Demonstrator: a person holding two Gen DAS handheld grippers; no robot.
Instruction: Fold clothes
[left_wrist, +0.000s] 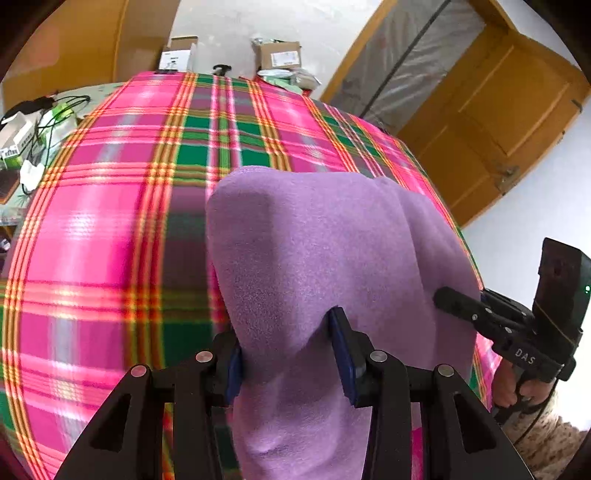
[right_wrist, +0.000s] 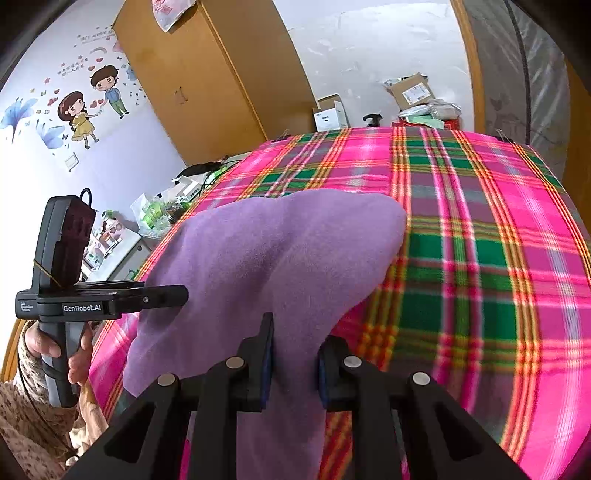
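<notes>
A purple fleece garment (left_wrist: 317, 258) hangs lifted over the pink and green plaid cloth (left_wrist: 110, 229) that covers the table. My left gripper (left_wrist: 291, 354) is shut on a bunched fold of it, with the fabric pressed between the blue pads. In the right wrist view the same purple garment (right_wrist: 273, 254) drapes forward, and my right gripper (right_wrist: 295, 365) is shut on another bunch of it. Each gripper shows in the other's view: the right gripper (left_wrist: 443, 297) at the garment's right edge, the left gripper (right_wrist: 181, 293) at its left edge, both held by a person's hands.
Cardboard boxes (left_wrist: 280, 55) and a white box (right_wrist: 330, 114) stand beyond the table's far edge. Cables and small packages (left_wrist: 33, 125) clutter a side surface on the left. A wooden cupboard (right_wrist: 207, 74) and a wooden door (left_wrist: 491, 122) stand close by.
</notes>
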